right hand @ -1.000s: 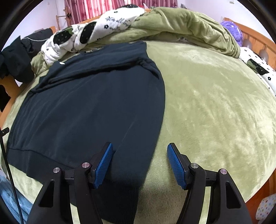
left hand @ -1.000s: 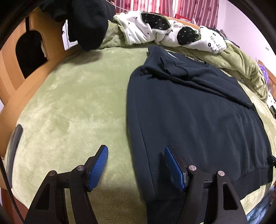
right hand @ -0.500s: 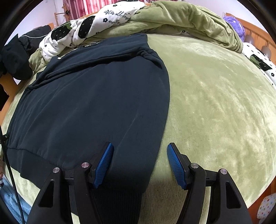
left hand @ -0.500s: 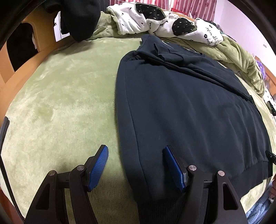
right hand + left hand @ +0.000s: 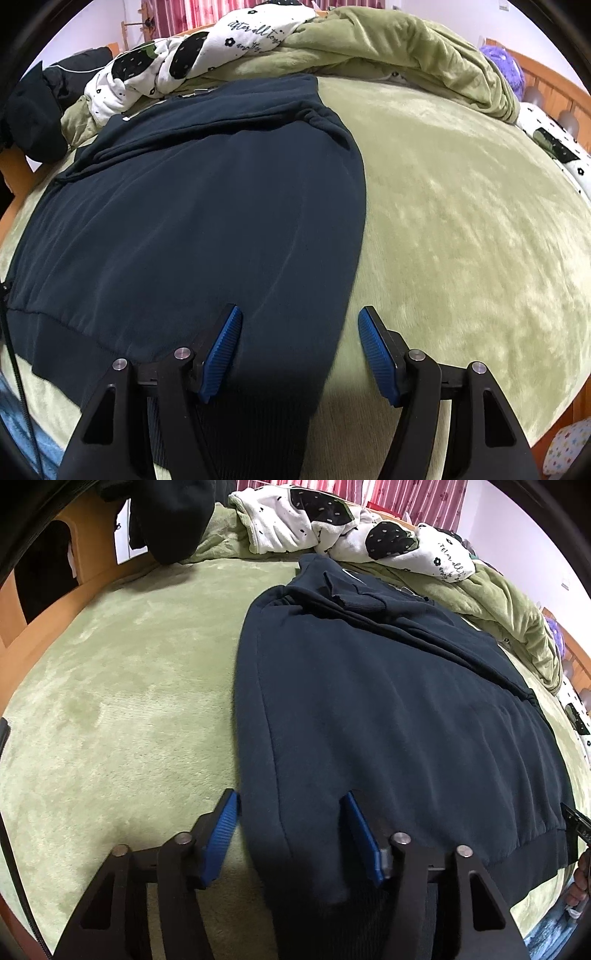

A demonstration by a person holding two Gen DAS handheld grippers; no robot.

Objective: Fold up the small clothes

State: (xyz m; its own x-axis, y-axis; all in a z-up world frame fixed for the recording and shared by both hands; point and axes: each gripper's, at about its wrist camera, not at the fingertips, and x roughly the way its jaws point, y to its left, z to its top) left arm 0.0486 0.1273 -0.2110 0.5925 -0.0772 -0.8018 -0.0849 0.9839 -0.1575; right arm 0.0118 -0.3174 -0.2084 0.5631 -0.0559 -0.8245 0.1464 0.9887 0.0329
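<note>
A dark navy sweatshirt [image 5: 388,709] lies flat on a green plush bed cover [image 5: 122,686], sleeves folded across its upper part, ribbed hem toward me. My left gripper [image 5: 290,834] is open and low, straddling the sweatshirt's left side edge near the hem. My right gripper [image 5: 299,350] is open and straddles the right side edge of the same sweatshirt [image 5: 207,221] near the hem. The cloth sits between the blue pads [image 5: 221,350] of each gripper, and the jaws are wide apart.
A white blanket with black patches [image 5: 332,528] and a bunched green duvet [image 5: 406,55] lie at the far side. Black clothes [image 5: 170,513] hang over the wooden bed frame [image 5: 44,587] at left. A purple plush [image 5: 502,62] sits far right.
Both grippers have moved forward and down over the sweatshirt's bottom corners, so each side edge now lies between the open pads. The sweatshirt has not moved.
</note>
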